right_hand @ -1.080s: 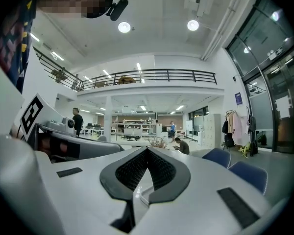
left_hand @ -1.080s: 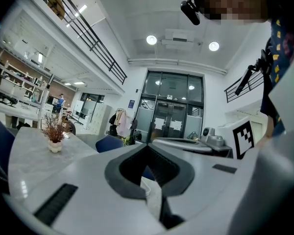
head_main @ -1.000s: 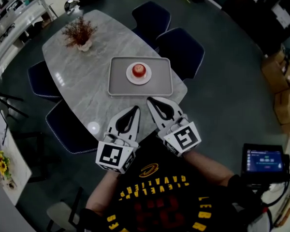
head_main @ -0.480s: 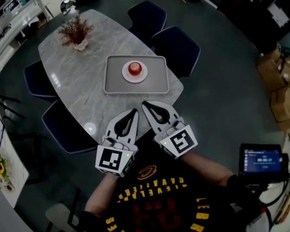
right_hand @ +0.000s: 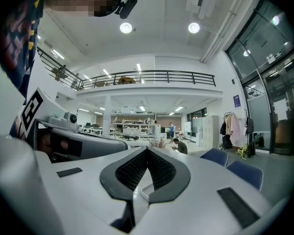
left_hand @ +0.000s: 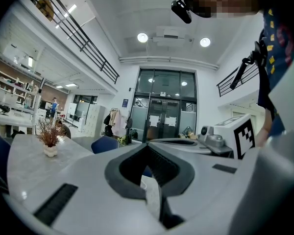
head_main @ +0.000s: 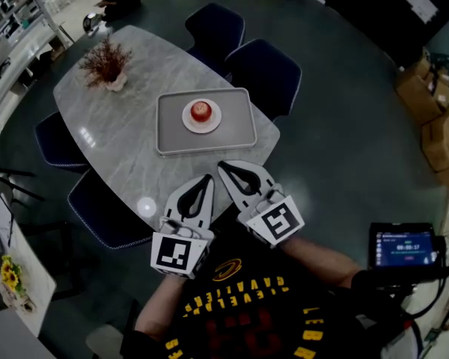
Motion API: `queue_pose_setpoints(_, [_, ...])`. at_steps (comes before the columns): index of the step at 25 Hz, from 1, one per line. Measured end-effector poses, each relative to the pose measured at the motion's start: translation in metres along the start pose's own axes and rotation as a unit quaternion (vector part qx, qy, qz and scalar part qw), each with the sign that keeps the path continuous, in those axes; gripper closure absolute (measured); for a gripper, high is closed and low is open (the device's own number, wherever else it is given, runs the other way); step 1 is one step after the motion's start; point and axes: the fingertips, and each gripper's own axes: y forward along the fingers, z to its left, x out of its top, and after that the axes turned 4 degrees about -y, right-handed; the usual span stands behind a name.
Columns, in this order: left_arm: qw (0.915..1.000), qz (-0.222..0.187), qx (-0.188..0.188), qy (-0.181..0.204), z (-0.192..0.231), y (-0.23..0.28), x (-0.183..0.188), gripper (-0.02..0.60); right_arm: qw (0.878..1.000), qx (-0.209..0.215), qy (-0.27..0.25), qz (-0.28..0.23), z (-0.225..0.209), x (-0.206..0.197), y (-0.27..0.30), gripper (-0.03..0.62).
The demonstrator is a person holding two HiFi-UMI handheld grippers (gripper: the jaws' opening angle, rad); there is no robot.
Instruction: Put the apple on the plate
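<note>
A red apple (head_main: 200, 110) sits on a small white plate (head_main: 190, 123) in the middle of a grey tray (head_main: 239, 129) on the marble table (head_main: 120, 140). Both grippers are held at the table's near edge, well short of the tray. My left gripper (head_main: 205, 178) (left_hand: 148, 146) is shut with nothing in it. Beside it my right gripper (head_main: 224, 166) (right_hand: 147, 150) is also shut and empty. In the gripper views each one points level across the table; the apple is hidden behind the jaws there.
A potted dried plant (head_main: 105, 63) (left_hand: 50, 137) stands at the table's far left end. Dark blue chairs (head_main: 262, 73) ring the table. Cardboard boxes (head_main: 434, 118) are stacked at the right; a tablet (head_main: 405, 247) hangs by my right side.
The table, tray and apple have slid slightly up and left in the head view as the camera shifted. Both grippers stayed shut at the near edge.
</note>
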Motion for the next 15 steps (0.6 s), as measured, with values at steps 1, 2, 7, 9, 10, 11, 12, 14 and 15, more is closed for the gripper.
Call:
queue_pose_setpoints(1, [1.0000, -0.001, -0.001, 0.000, 0.0005, 0.0002, 0.0006, 0.581, 1.000, -0.002, -0.001, 0.001, -0.0009, 0.0004, 0.0006, 0.588])
queue_pose_setpoints(2, [1.0000, -0.001, -0.002, -0.001, 0.0008, 0.0006, 0.0010, 0.581, 1.000, -0.003, -0.003, 0.001, -0.0020, 0.0005, 0.0008, 0.588])
queue_pose_setpoints(7, [0.9998, 0.009, 0.016, -0.003, 0.0051, -0.0036, 0.0002, 0.581, 1.000, 0.007, -0.020, 0.014, 0.0008, -0.0056, 0.0009, 0.588])
queue_pose_setpoints(9, [0.9997, 0.000, 0.019, -0.011, 0.0077, -0.0074, -0.0014, 0.581, 1.000, 0.015, -0.020, 0.016, 0.0054, -0.0072, 0.0040, 0.588])
queue_pose_setpoints(10, [0.9997, -0.002, 0.020, -0.013, 0.0082, -0.0074, -0.0024, 0.581, 1.000, 0.017, -0.019, 0.016, 0.0062, -0.0075, 0.0046, 0.588])
queue_pose_setpoints(11, [0.9997, -0.005, 0.019, -0.012, 0.0080, -0.0062, -0.0028, 0.581, 1.000, 0.018, -0.020, 0.016, 0.0059, -0.0077, 0.0044, 0.588])
queue_pose_setpoints(12, [0.9997, -0.007, 0.019, -0.010, 0.0071, -0.0044, -0.0029, 0.581, 1.000, 0.017, -0.020, 0.014, 0.0052, -0.0080, 0.0036, 0.588])
queue_pose_setpoints(14, [0.9998, -0.009, 0.017, -0.007, 0.0046, -0.0003, -0.0042, 0.581, 1.000, 0.015, -0.019, 0.009, 0.0028, -0.0086, 0.0012, 0.588])
queue_pose_setpoints(15, [0.9998, -0.009, 0.016, -0.006, 0.0032, 0.0017, -0.0053, 0.581, 1.000, 0.014, -0.019, 0.006, 0.0015, -0.0089, -0.0001, 0.588])
